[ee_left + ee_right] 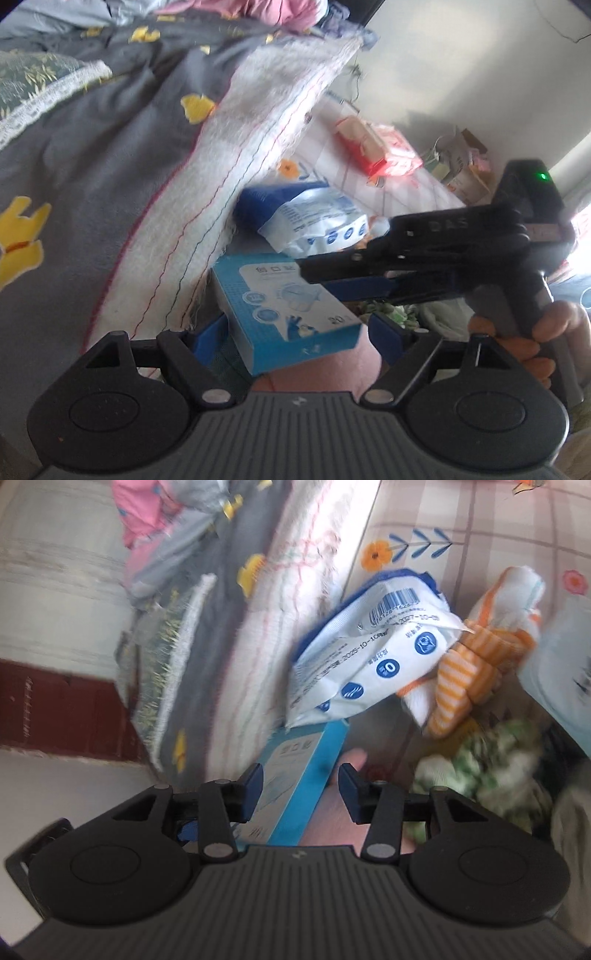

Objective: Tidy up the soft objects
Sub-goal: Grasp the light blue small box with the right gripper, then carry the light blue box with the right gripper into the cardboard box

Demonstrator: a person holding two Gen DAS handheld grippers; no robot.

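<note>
left wrist view: the left gripper (295, 332) has its blue pads standing apart on either side of a light blue box (288, 314), not pressing it as far as i can see. the box lies tilted on something pink (325, 373), right beside a white quilted blanket (236, 177) that hangs off a grey bedspread (92, 177). a blue and white soft pack (310, 225) sits just behind the box. the right gripper (314, 273) reaches in from the right, held by the person's hand (532, 339); from this angle i cannot tell how its jaws stand. a red and white packet (373, 147) lies farther off on a checked cloth.

right wrist view: the right gripper (301, 794) has its jaws apart, the blue box (299, 790) between them, one pad close against it but no squeeze visible. the soft pack (369, 646) rests above, touching an orange striped cloth (476, 653); a green and white cloth (480, 771) lies nearby.

judging by the jumble, sorting looks barely begun: most soft things lie loose together, ungrouped.
</note>
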